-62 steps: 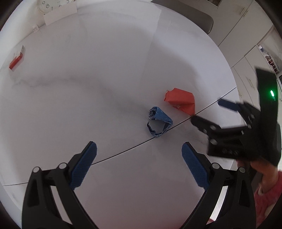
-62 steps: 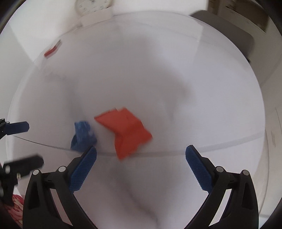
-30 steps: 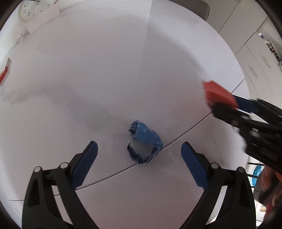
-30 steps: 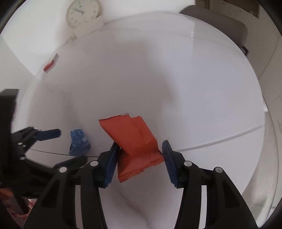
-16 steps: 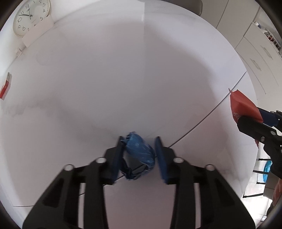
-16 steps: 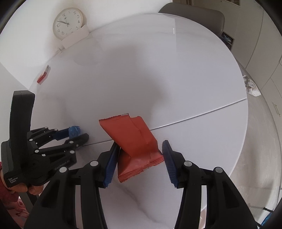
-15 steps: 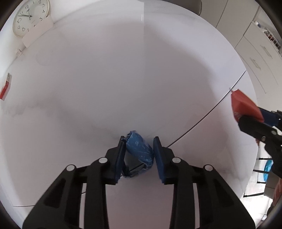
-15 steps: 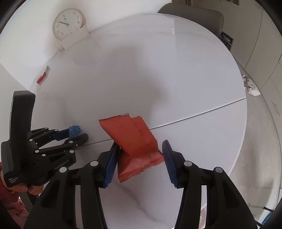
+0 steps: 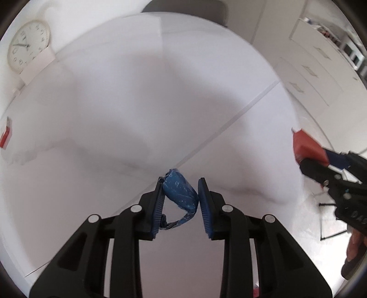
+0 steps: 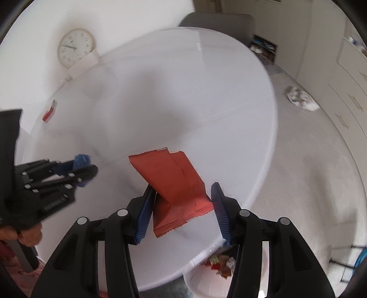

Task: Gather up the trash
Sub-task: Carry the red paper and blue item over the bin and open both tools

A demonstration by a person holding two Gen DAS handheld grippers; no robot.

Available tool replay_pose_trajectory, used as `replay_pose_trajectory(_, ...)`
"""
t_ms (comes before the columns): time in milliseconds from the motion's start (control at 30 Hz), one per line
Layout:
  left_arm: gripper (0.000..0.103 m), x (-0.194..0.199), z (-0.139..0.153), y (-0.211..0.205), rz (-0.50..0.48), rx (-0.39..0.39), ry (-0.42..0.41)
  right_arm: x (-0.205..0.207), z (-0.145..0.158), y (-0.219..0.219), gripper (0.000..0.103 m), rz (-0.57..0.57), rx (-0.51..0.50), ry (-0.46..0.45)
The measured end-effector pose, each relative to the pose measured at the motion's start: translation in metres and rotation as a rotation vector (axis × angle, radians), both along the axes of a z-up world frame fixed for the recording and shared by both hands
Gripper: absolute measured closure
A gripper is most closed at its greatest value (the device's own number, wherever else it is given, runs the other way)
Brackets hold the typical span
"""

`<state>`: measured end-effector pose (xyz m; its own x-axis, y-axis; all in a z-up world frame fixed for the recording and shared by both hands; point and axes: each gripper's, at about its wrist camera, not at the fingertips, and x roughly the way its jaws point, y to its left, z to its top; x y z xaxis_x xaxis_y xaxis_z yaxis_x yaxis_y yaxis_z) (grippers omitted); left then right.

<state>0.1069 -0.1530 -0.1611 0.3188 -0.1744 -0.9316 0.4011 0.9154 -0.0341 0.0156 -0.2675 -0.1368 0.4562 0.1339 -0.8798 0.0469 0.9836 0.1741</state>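
I am working in what looks like a home dining area. A round white table (image 10: 229, 96) with a marble-like top fills most of my view, and a grey upholstered chair (image 10: 220, 20) stands at its far edge. A cream wall clock (image 10: 75, 47) leans against the white wall by the table's far left edge. Pale cabinets with drawer fronts (image 10: 353, 75) line the right side, above a light carpeted floor (image 10: 321, 160), where a white bin (image 10: 201, 277) holding wrappers sits under the table's near edge.
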Motion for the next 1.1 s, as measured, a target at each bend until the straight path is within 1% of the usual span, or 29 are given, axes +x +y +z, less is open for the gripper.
replay_pose_trajectory(67,0.074,-0.018,0.004,0.003,-0.036,-0.025,0.011,-0.023,-0.001,-0.01,0.053,-0.04,-0.002,0.011)
replay_pose_trajectory(100,0.074,-0.026,0.001,0.019,-0.05,-0.033,0.016,-0.039,-0.004,-0.016,0.053,-0.067,-0.002,0.021)
replay_pose_trajectory(200,0.074,-0.048,0.006,0.007,-0.108,-0.05,0.025,-0.072,-0.012,-0.029,0.053,-0.123,0.001,0.052)
replay_pose_trajectory(300,0.074,-0.069,0.007,-0.006,-0.165,-0.059,0.033,-0.109,-0.031,-0.041,0.053,-0.191,0.014,0.1)
replay_pose_trajectory(433,0.074,-0.084,0.007,-0.02,-0.23,-0.061,0.041,-0.139,-0.056,-0.052,0.052,-0.25,0.028,0.155)
replay_pose_trajectory(533,0.074,-0.094,0.01,-0.034,-0.269,-0.056,0.038,-0.153,-0.074,-0.059,0.052,-0.28,0.036,0.182)
replay_pose_trajectory(600,0.074,-0.105,0.011,-0.028,-0.293,-0.053,0.037,-0.158,-0.084,-0.061,0.051,-0.289,0.042,0.2)
replay_pose_trajectory(667,0.074,-0.112,0.012,-0.039,-0.312,-0.048,0.039,-0.16,-0.092,-0.065,0.029,-0.297,0.052,0.224)
replay_pose_trajectory(700,0.074,-0.116,0.011,-0.043,-0.324,-0.045,0.039,-0.161,-0.097,-0.065,0.011,-0.313,0.04,0.242)
replay_pose_trajectory(733,0.074,-0.127,0.016,-0.039,-0.331,-0.044,0.039,-0.165,-0.096,-0.068,0.007,-0.322,0.026,0.244)
replay_pose_trajectory(833,0.074,-0.134,0.016,-0.046,-0.358,-0.04,0.039,-0.168,-0.096,-0.071,0.003,-0.334,0.014,0.252)
replay_pose_trajectory(1100,0.074,-0.153,0.014,-0.064,-0.424,-0.029,0.054,-0.195,-0.093,-0.09,0.003,-0.421,0.024,0.259)
